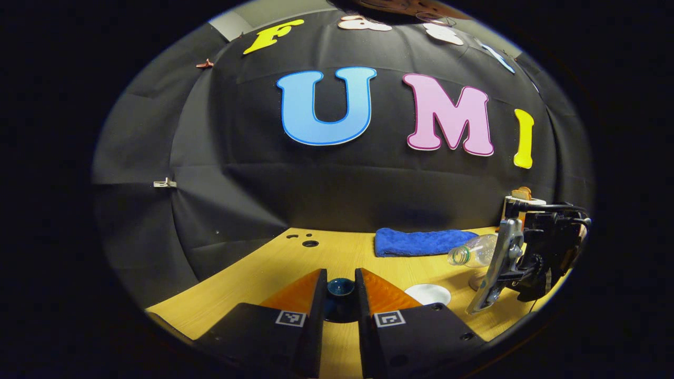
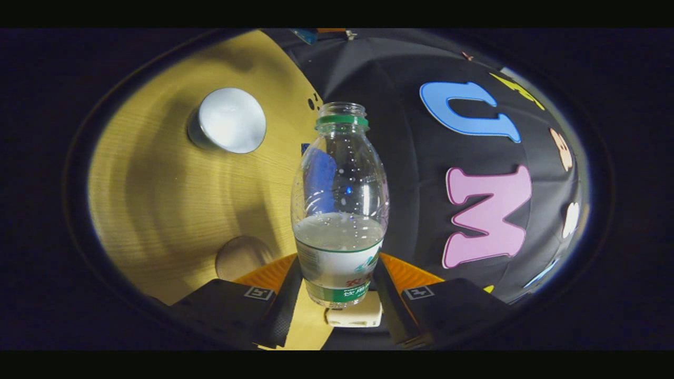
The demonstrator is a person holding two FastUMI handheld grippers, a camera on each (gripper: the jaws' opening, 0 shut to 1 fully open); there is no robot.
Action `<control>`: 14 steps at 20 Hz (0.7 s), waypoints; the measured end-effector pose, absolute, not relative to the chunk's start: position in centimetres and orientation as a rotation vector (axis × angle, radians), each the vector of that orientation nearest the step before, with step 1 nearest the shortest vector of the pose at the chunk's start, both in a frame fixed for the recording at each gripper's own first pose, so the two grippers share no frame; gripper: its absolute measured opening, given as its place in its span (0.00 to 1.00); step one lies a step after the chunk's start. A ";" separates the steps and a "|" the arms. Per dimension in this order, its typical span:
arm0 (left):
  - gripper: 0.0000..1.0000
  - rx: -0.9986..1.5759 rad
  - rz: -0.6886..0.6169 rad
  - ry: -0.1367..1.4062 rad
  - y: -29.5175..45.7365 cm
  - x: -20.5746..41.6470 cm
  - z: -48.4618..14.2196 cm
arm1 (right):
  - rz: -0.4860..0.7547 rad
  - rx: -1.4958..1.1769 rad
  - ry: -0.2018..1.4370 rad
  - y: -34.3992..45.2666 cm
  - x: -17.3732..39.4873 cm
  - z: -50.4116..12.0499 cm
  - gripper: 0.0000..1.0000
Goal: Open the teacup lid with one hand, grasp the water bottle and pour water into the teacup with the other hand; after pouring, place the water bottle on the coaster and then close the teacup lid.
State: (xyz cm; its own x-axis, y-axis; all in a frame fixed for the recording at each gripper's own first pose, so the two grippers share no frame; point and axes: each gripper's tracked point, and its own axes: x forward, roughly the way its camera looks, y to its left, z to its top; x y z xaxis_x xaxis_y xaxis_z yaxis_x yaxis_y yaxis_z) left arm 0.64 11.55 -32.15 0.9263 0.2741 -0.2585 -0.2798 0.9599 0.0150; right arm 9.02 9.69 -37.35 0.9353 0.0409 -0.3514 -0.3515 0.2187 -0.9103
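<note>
My left gripper (image 1: 340,281) is shut on the dark blue teacup lid (image 1: 340,288), with both fingers pressing its sides low over the wooden table (image 1: 253,284). The white teacup (image 1: 427,293) stands uncovered just to its right and appears as a pale round cup (image 2: 229,120) in the right gripper view. My right gripper (image 2: 337,273) is shut on the clear, uncapped water bottle (image 2: 339,210), which is partly full. From the left gripper view that gripper (image 1: 505,263) holds the bottle (image 1: 474,252) tilted, its mouth pointing left, above and right of the cup. No stream of water is visible.
A round wooden coaster (image 2: 243,257) lies on the table near the right gripper's fingers. A folded blue cloth (image 1: 421,242) lies at the back of the table against the black wall. Small holes (image 1: 309,243) mark the table's far left part.
</note>
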 end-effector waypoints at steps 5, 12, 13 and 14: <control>0.29 -0.016 0.282 0.274 11.4 0.4 -32.7 | 0.280 -1.447 0.230 9.9 9.3 -37.1 0.74; 0.33 -0.005 0.266 0.277 11.0 0.1 -33.0 | 0.277 -1.597 0.137 10.0 10.8 -35.5 0.74; 0.33 -0.007 0.262 0.277 10.9 0.2 -33.0 | 0.278 -1.614 0.124 10.0 10.9 -35.3 0.74; 0.33 -0.008 0.257 0.281 10.8 0.0 -33.2 | 0.277 -1.629 0.111 10.1 11.0 -35.0 0.74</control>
State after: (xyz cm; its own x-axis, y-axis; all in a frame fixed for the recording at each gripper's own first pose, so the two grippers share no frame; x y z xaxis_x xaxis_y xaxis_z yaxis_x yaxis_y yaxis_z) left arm 0.02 10.85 -33.24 0.9285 0.2492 -0.2753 -0.2515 0.9675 0.0274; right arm 10.97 10.07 -34.96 0.9647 0.0954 -0.2456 -0.2384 -0.0808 -0.9678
